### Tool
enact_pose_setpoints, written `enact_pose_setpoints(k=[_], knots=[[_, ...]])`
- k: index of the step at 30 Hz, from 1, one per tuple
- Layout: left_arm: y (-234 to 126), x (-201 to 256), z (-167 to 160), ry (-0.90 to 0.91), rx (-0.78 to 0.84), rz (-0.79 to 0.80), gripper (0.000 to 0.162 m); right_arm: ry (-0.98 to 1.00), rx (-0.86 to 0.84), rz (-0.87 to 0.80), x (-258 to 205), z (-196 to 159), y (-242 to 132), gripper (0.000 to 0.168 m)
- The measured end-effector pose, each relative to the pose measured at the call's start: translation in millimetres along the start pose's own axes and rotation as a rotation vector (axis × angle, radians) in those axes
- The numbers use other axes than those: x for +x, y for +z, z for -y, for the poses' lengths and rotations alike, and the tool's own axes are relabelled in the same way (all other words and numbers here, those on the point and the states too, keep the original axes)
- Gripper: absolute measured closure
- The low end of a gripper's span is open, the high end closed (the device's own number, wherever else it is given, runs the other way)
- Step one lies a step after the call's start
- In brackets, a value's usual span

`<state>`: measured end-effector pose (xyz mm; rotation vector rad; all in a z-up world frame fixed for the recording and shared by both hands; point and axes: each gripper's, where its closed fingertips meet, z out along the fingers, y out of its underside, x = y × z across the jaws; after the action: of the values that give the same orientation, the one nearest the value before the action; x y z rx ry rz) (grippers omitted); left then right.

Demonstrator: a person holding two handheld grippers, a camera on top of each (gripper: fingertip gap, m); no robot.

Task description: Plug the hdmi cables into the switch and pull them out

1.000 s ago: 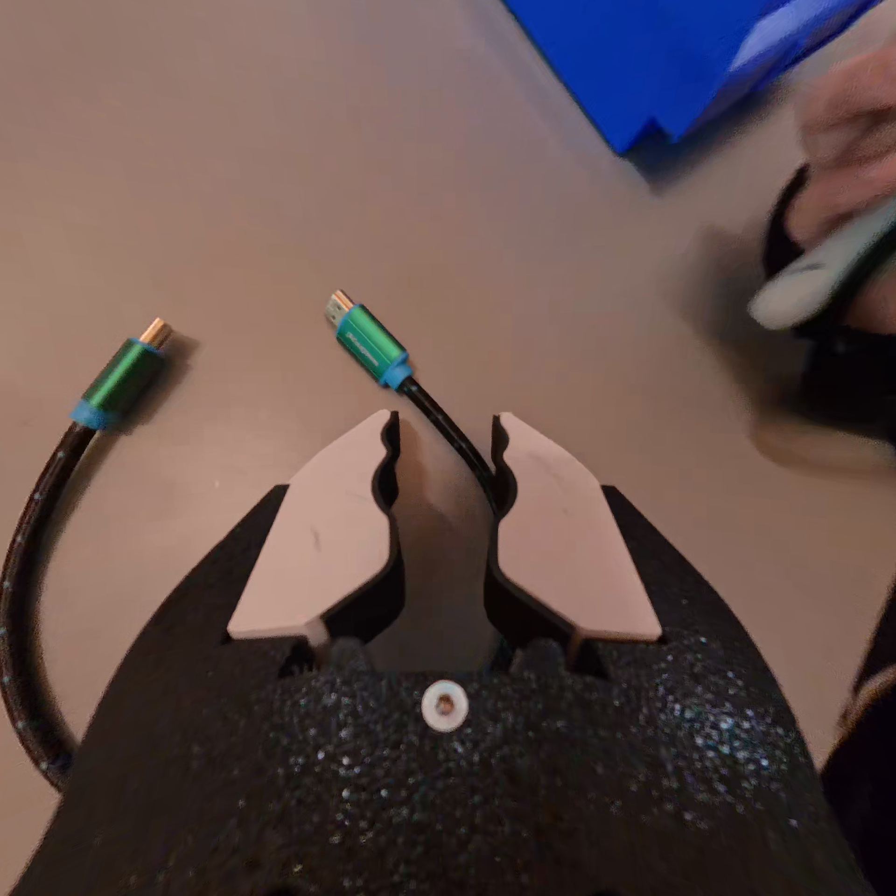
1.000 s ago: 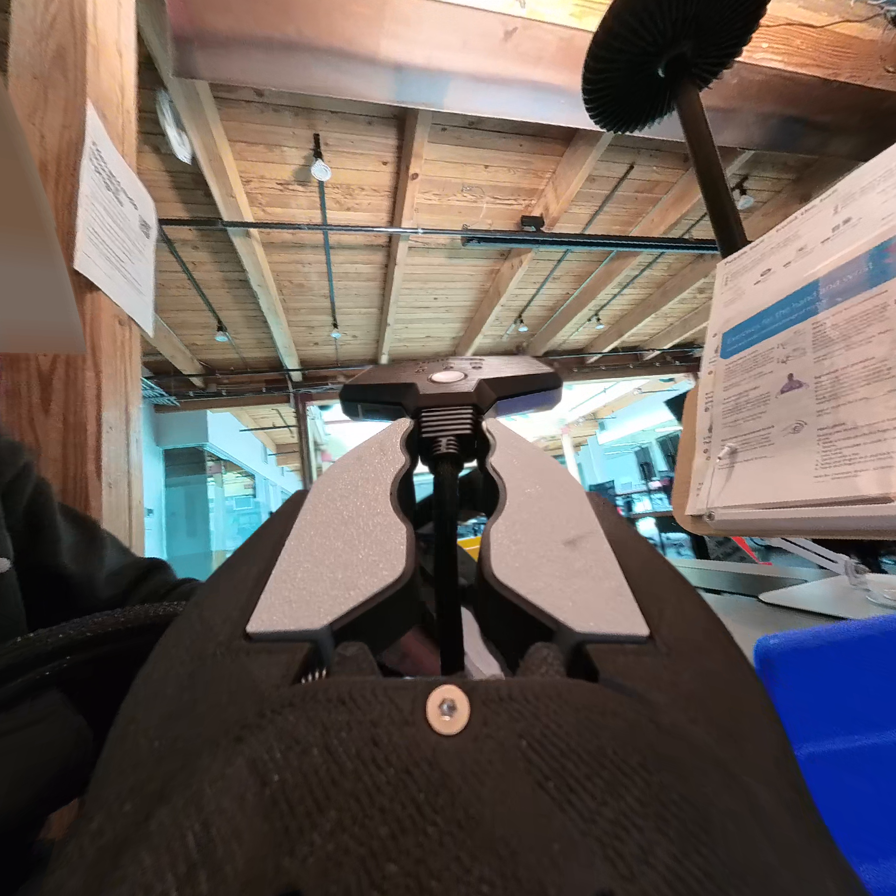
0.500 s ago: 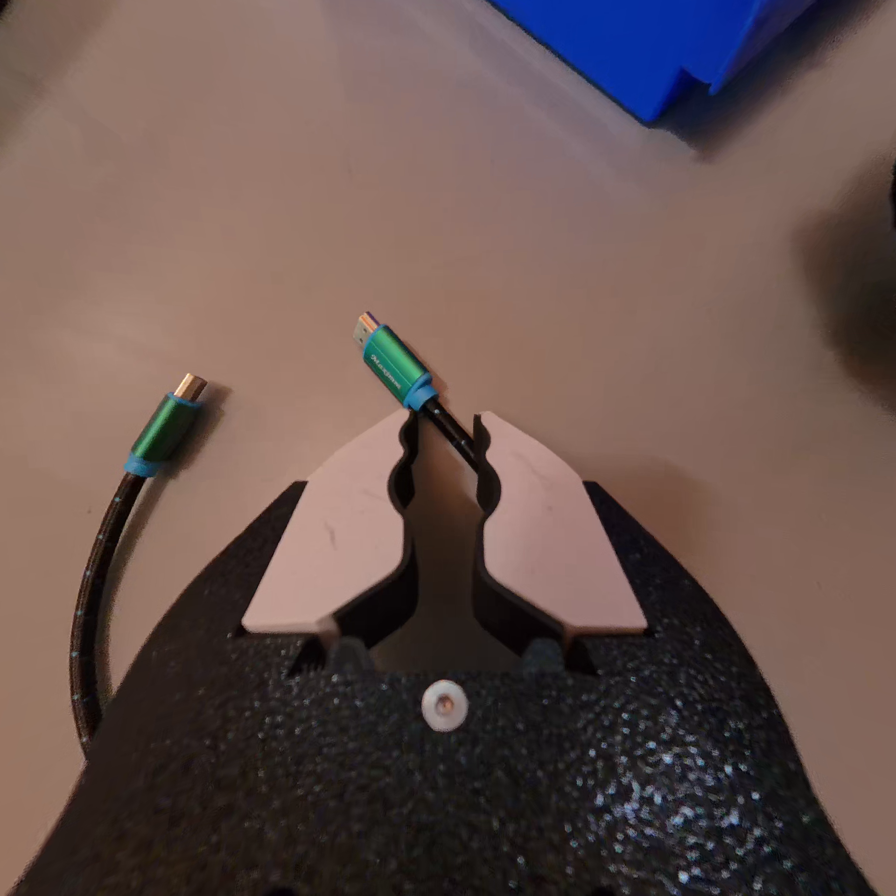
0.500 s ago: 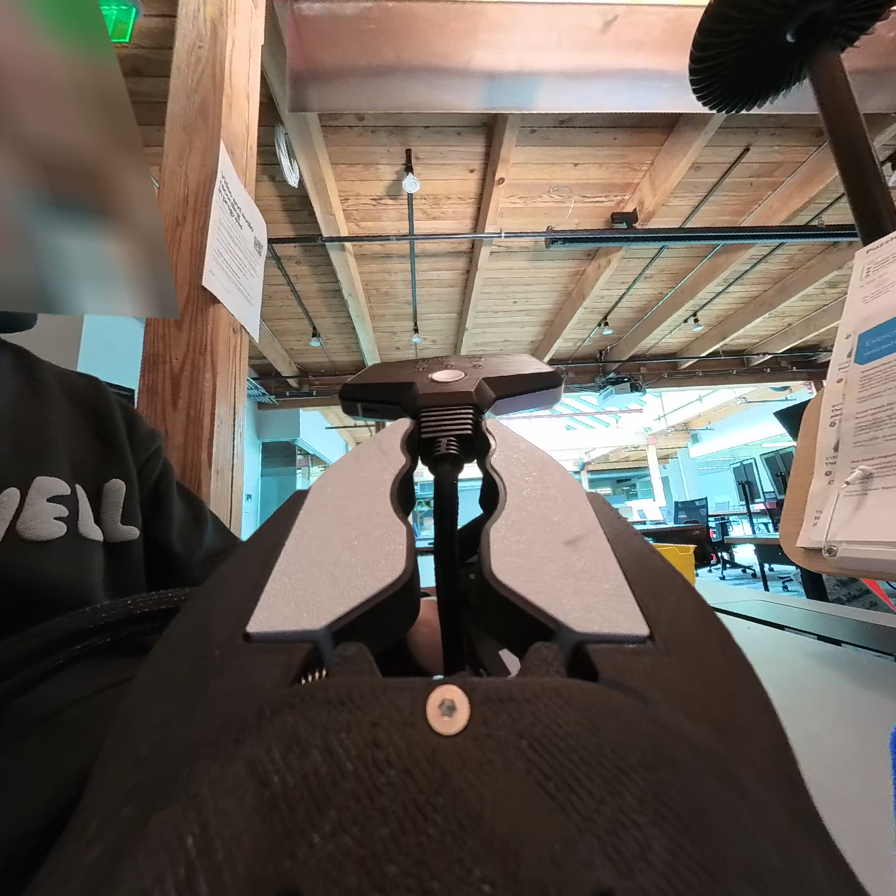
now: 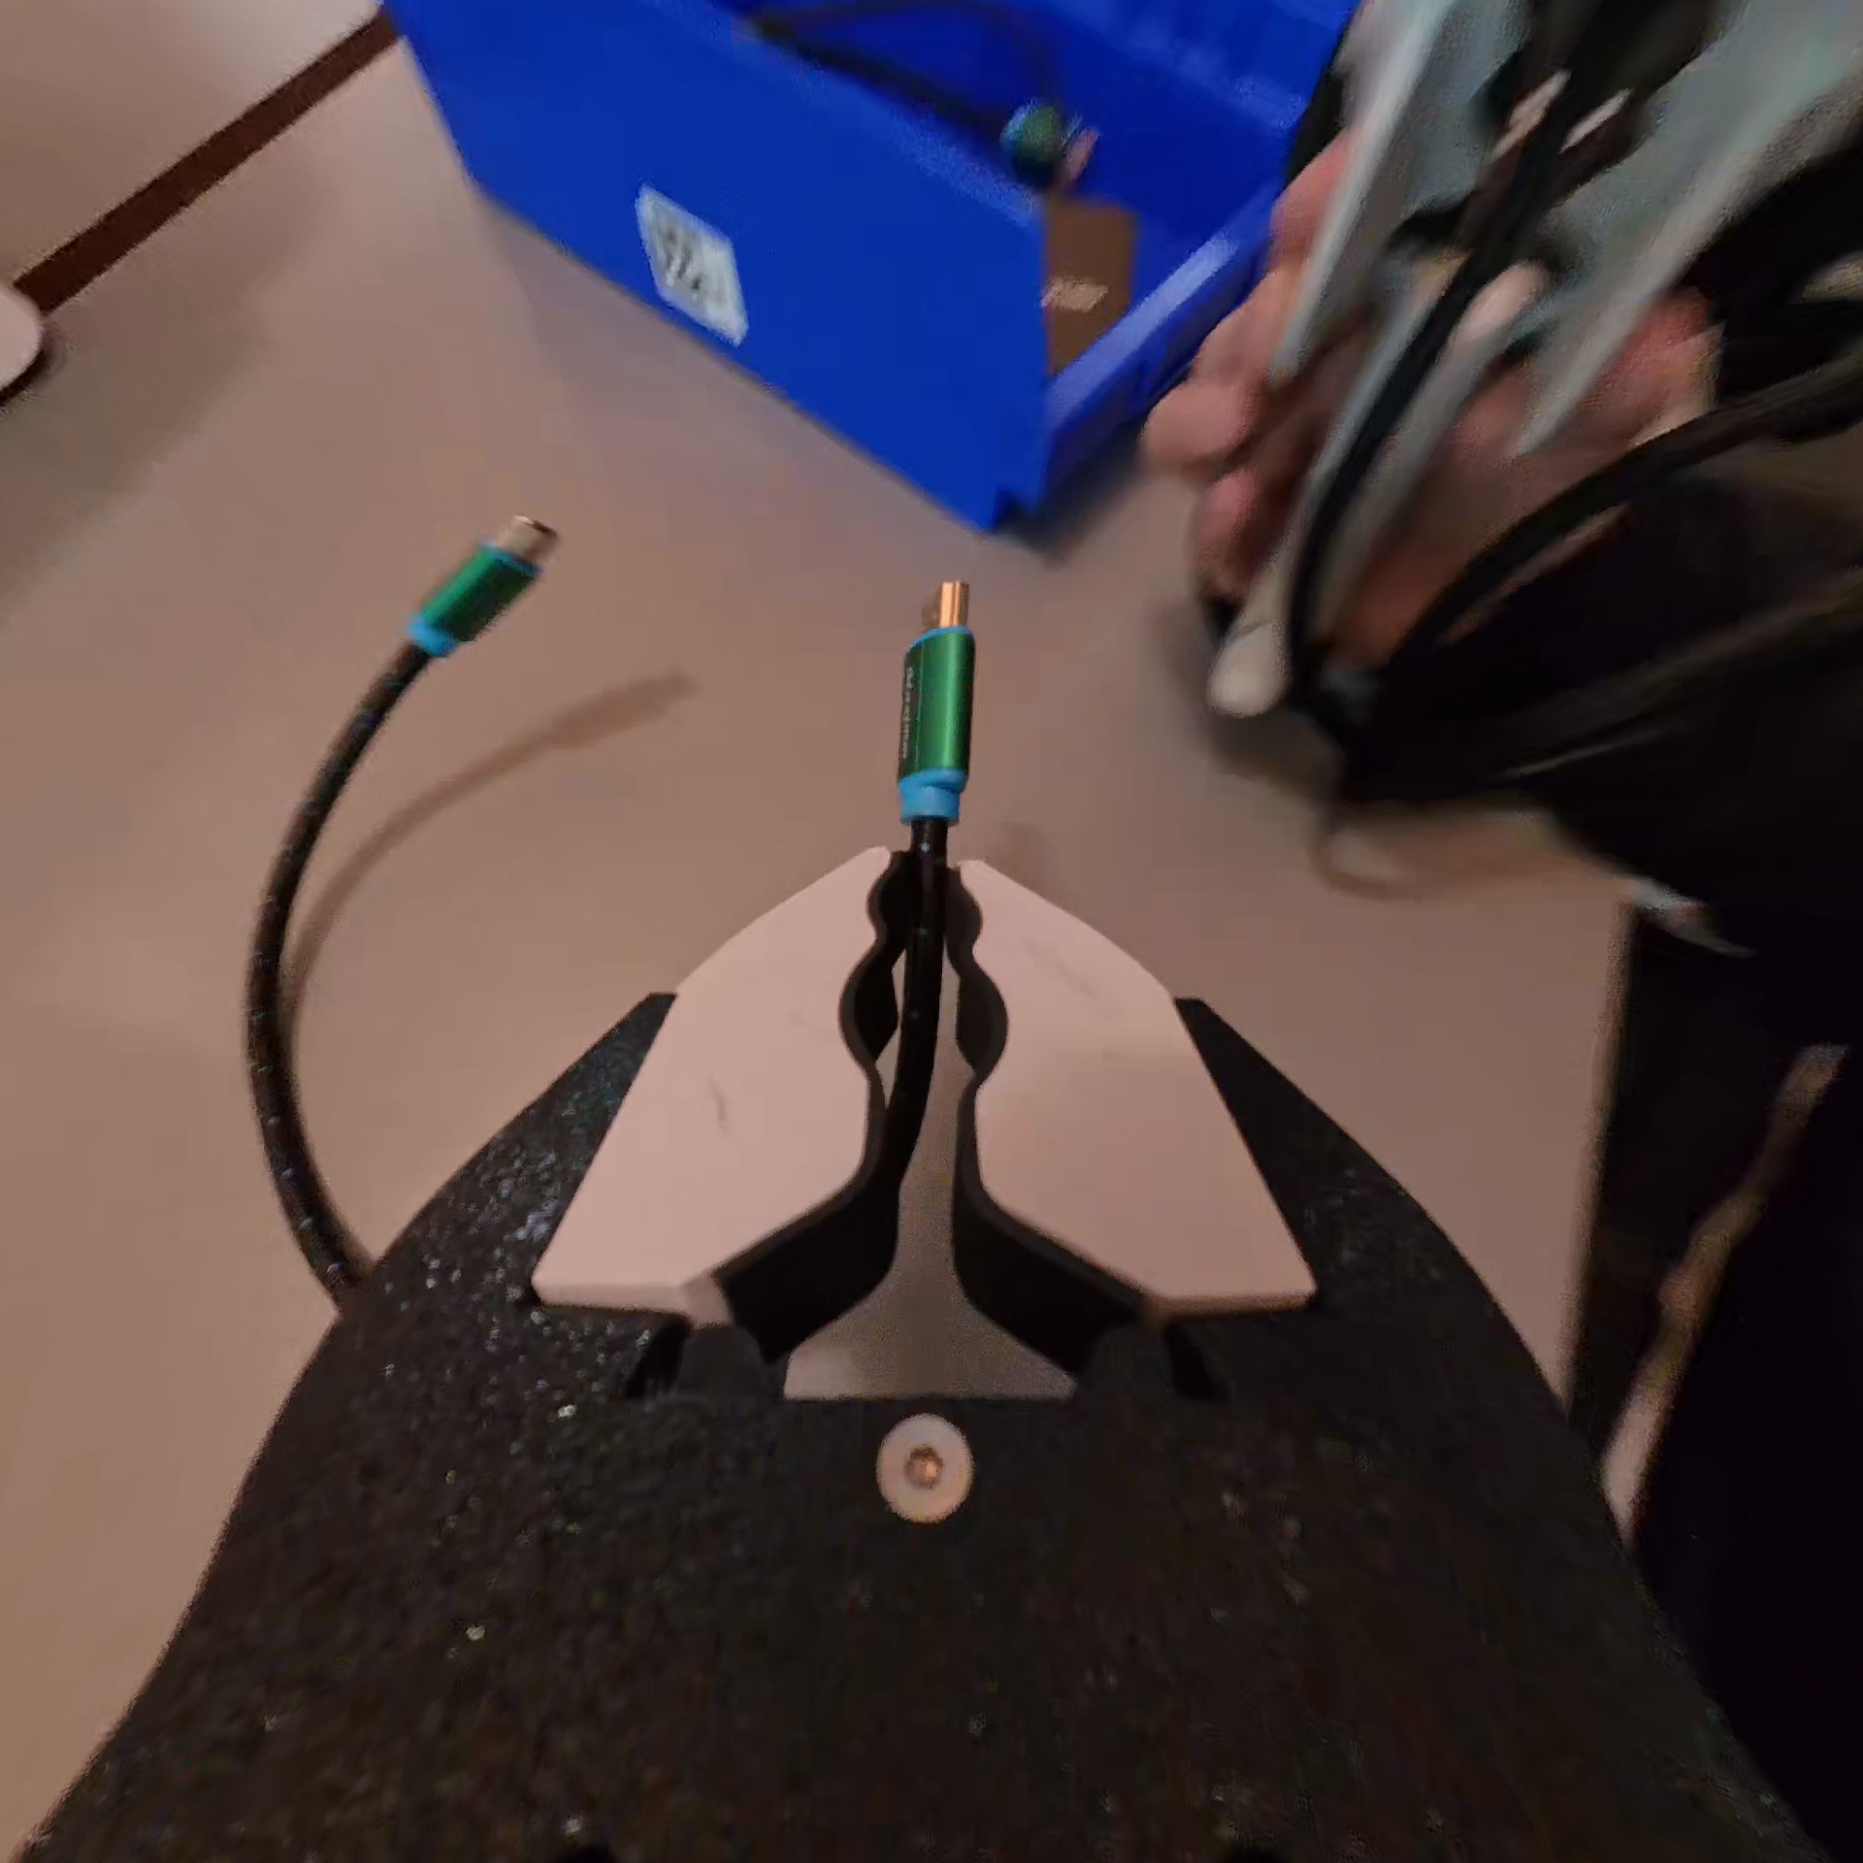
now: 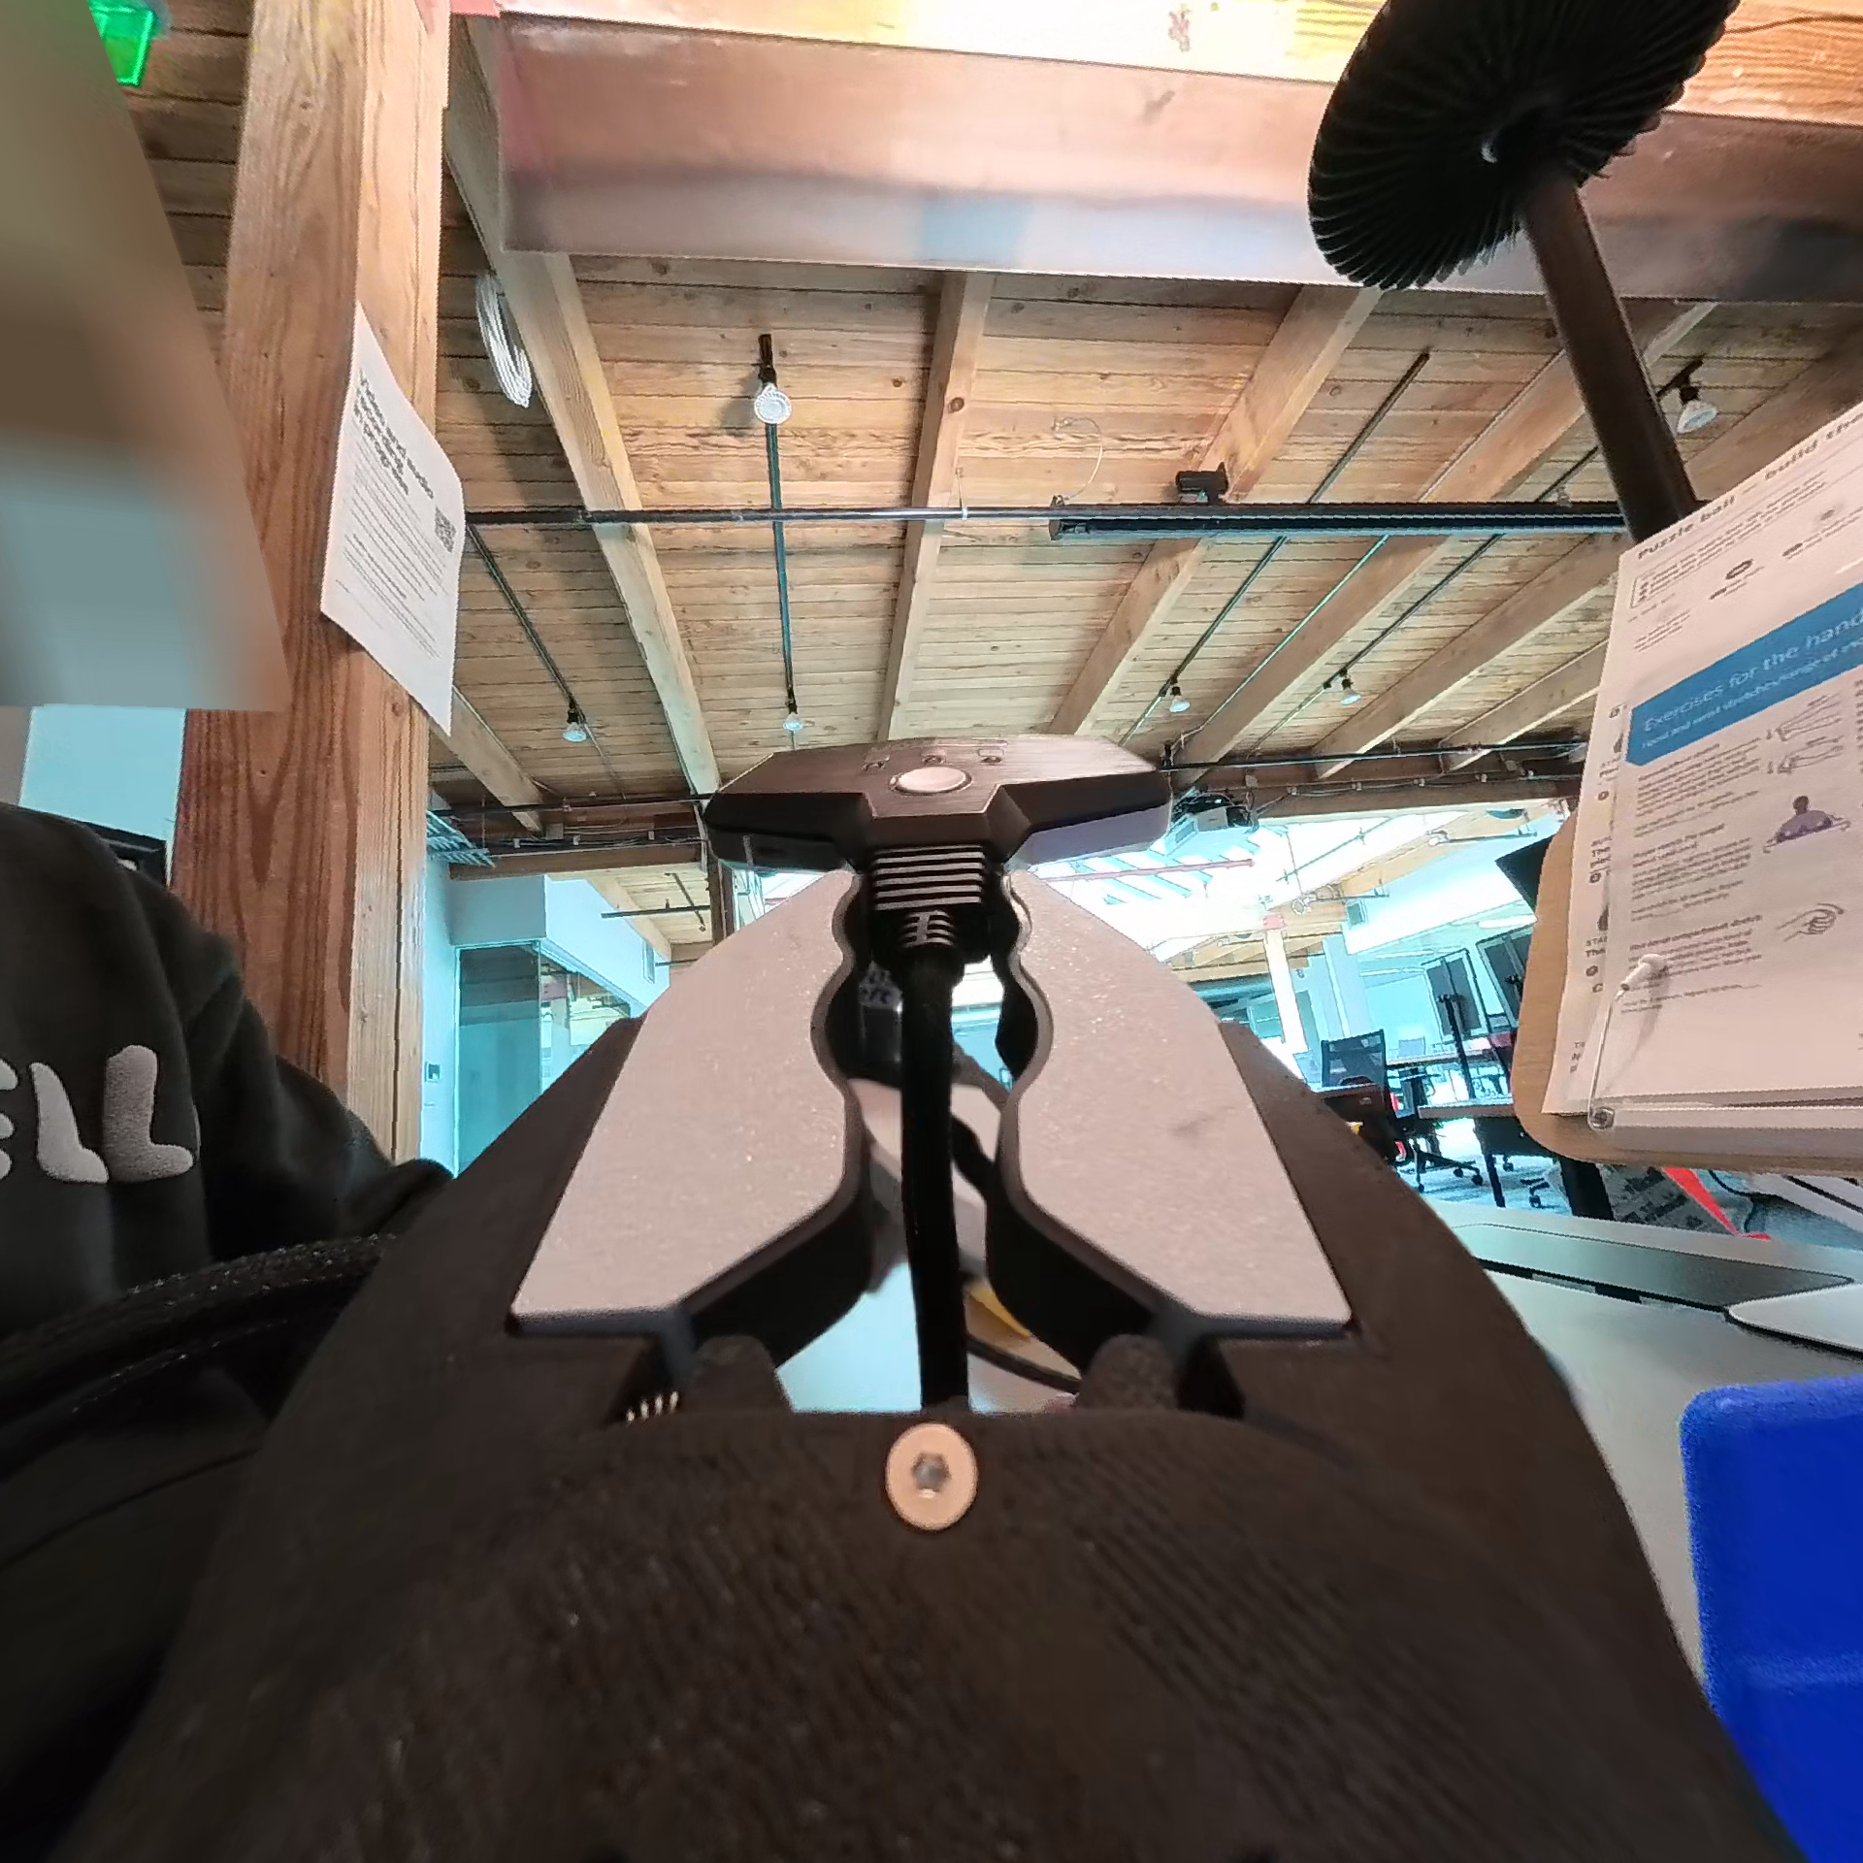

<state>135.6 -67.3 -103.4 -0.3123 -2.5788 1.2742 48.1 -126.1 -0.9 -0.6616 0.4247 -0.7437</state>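
My left gripper [image 5: 925, 865] is shut on the black braided cable just behind a green HDMI plug [image 5: 934, 718], which stands lifted off the table, gold tip pointing away. The cable's other green plug [image 5: 476, 595] hangs at the left, its cord curving back under my gripper. My right gripper [image 6: 929, 897] is shut on the ribbed neck of the black HDMI switch [image 6: 933, 812], held up in the air with its black cable running down between the fingers. The right gripper also shows blurred in the left wrist view [image 5: 1492, 333], to the right of the plug.
A blue bin [image 5: 857, 232] with another cable inside stands at the back of the tan table [image 5: 302, 403]; its corner shows in the right wrist view [image 6: 1774, 1573]. A person in a dark sweatshirt [image 6: 121, 1109] is at the left. A sheet holder [image 6: 1714, 827] stands right.
My left gripper has closed on the cable and lifted the green plug off the table, turning it to point away. The right gripper with the switch has come into the left wrist view.
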Motion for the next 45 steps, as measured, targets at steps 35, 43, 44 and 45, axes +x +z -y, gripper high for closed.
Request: enact_pose_setpoints(k=[35, 43, 44, 45], knots=[[-107.9, -21.9, 28.1, 0.463, -0.66, 0.059, 0.156, -0.208, -0.175, -0.049, -2.9, -26.3, 10.0, 0.146], [-66.5, -61.6, 39.4, 0.515, -0.453, 0.216, 0.156, -0.192, -0.147, -0.126, 9.9, -20.0, 3.2, 0.146], [-64.3, -64.9, 40.4, 0.539, -0.438, 0.24, 0.156, -0.194, -0.15, -0.137, 11.8, -19.8, 2.5, 0.146], [-62.4, -66.0, 40.7, 0.542, -0.428, 0.252, 0.156, -0.197, -0.151, -0.144, 13.0, -19.6, 2.1, 0.146]])
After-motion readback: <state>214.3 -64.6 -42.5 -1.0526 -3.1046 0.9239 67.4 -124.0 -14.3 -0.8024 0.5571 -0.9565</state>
